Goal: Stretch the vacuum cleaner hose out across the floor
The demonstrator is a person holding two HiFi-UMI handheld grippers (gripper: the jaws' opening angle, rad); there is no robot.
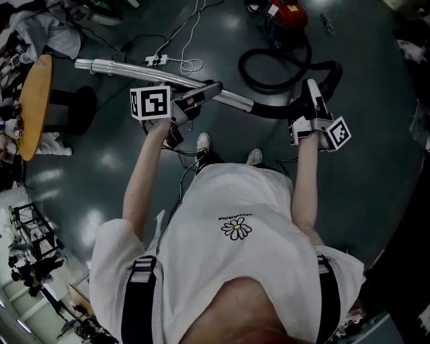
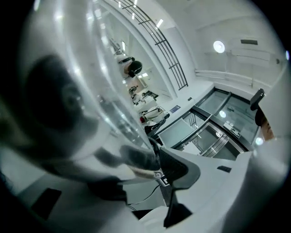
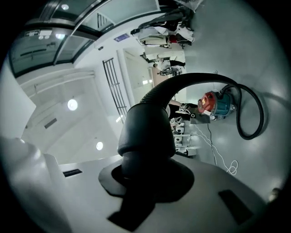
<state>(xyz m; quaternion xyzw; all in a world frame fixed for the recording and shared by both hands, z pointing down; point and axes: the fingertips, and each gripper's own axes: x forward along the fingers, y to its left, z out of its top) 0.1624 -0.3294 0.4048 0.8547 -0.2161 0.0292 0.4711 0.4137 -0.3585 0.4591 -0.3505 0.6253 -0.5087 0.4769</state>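
L gripper (image 1: 208,91): jaws stood apart at the metal wand (image 1: 127,69), pads not clamped on it. R gripper (image 1: 312,91): jaws closed tight on the black hose cuff (image 3: 146,132). From the cuff the hose (image 3: 195,75) ran back to the red canister (image 1: 287,15), w/ one loop coiled on the floor (image 1: 363,188) beside it.

Probable faults:
- Unclamped, the wand could roll or drop.
- A hard R-side pull could kink the loop or drag the canister.
- The white cable (image 1: 191,66) near the wand could snag.

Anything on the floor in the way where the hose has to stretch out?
Yes: a power strip with its white cable lies just past the metal tube, and a round table stands at the left.
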